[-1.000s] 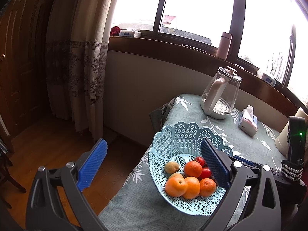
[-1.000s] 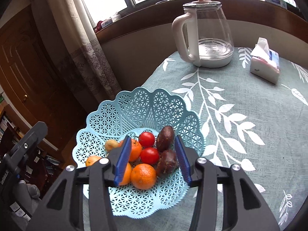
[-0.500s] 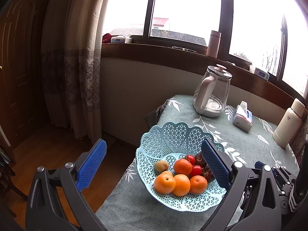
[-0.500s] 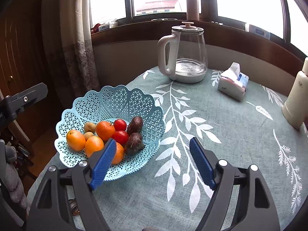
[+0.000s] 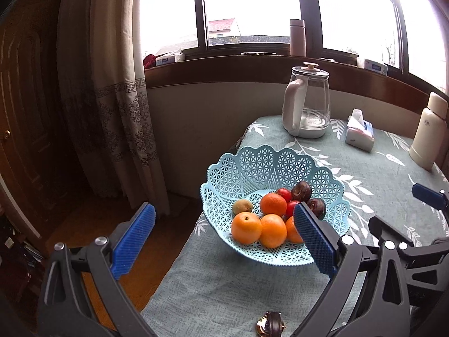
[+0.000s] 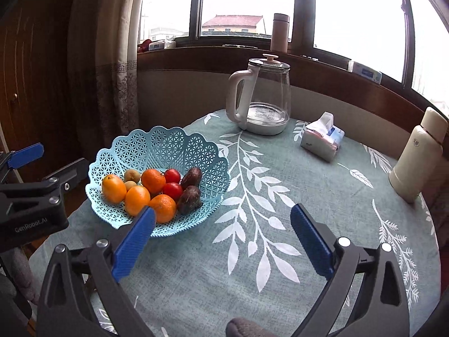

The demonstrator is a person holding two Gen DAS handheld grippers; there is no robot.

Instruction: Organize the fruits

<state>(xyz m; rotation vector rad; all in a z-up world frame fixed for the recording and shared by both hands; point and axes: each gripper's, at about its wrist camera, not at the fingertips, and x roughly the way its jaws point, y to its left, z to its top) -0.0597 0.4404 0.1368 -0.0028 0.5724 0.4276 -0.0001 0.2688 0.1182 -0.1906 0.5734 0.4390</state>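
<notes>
On the table: your two grippers hang above the leaf-print cloth, both empty.
Left gripper: fingers spread wide, holding nothing; its right finger sits in front of the basket's near right rim in this view, and you cannot tell whether it touches.
Right gripper: fingers wide apart over bare cloth, gripping nothing; its left finger overlaps the basket's near edge in the picture.
Basket: pale blue lattice, near the left edge of the table, upright.
Fruit: all inside the basket — oranges at the near left, two tomatoes in the middle, two dark purple fruits on the right, a small green-brown fruit at the far left.
Far side: glass kettle, tissue pack to its right, cream flask at the far right edge.
Near edge: a wristwatch lies on the cloth below your left gripper.
Change from a second ago: your right fingers then stood narrow down in the basket around the fruit; now they are pulled back and wide, and your left gripper has drawn back too, with more of the table showing.
</notes>
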